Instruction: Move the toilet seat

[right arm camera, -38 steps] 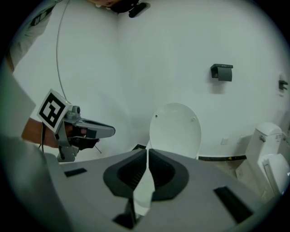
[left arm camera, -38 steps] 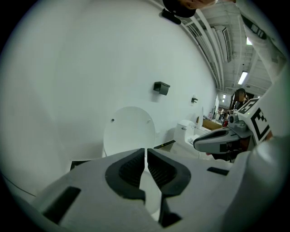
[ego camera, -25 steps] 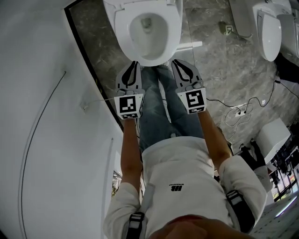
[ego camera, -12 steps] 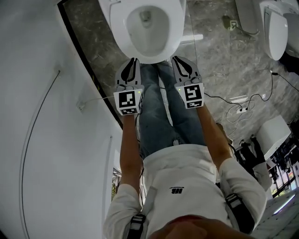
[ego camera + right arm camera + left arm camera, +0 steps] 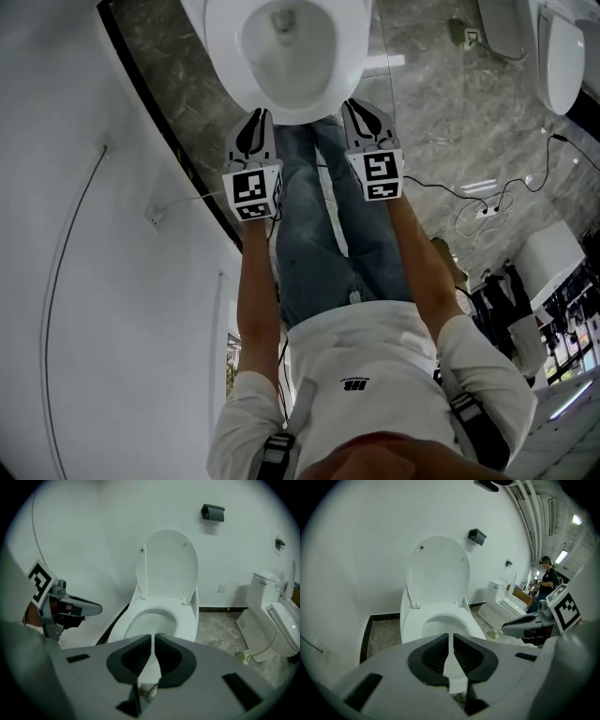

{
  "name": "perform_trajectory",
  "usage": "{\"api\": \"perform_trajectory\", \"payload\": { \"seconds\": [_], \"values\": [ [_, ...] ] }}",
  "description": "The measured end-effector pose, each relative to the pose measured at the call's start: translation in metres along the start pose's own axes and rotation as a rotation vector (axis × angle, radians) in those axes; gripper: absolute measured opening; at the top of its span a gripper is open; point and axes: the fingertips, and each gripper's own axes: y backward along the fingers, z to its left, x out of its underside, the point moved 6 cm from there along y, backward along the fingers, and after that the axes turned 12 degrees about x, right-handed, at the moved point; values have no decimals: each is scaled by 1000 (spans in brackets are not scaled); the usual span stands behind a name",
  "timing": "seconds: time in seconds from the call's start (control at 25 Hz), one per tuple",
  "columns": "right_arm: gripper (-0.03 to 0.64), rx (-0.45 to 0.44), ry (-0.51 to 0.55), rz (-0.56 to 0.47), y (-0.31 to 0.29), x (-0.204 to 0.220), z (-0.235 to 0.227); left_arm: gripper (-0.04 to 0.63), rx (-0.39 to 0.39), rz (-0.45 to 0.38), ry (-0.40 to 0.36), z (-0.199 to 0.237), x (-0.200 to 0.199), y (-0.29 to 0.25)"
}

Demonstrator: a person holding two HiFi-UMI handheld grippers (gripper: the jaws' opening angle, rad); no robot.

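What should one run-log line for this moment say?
left gripper: shut, empty | right gripper: shut, empty | white oval toilet seat: down | white lid: upright

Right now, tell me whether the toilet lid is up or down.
Up: the lid stands upright against the wall, with the bowl open below it.

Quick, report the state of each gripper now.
Left gripper: closed, holding nothing.
Right gripper: closed, holding nothing.

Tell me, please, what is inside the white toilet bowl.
Only its dark drain opening shows in the white ceramic toilet bowl; no loose object. The head view's edge crops its rear wall.
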Motion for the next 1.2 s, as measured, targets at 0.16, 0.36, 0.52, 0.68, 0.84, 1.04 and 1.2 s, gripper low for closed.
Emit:
{"api": "perform_trajectory", "payload": {
  "seconds": [0.16,0.36,0.52,0.68,0.84,1.04,1.2],
  "values": [
    [37,26,-15,26,-8,17,-3,35,-2,16,11,8,14,-8],
    [37,61,-47,70,-23,34,-6,35,5,59,30,13,31,-21],
    [38,118,-60,139,-37,58,-8,37,11,107,62,18,52,-26],
    [38,125,-87,180,-44,74,-6,37,-2,144,96,25,69,-29],
    [45,124,-123,199,-46,82,-4,109,-10,176,143,34,83,-31],
    [78,120,-150,220,-48,90,-2,139,-32,211,164,44,94,-34],
    [100,115,-170,233,-51,95,-1,163,-56,235,180,54,101,-36]
  ]
}}
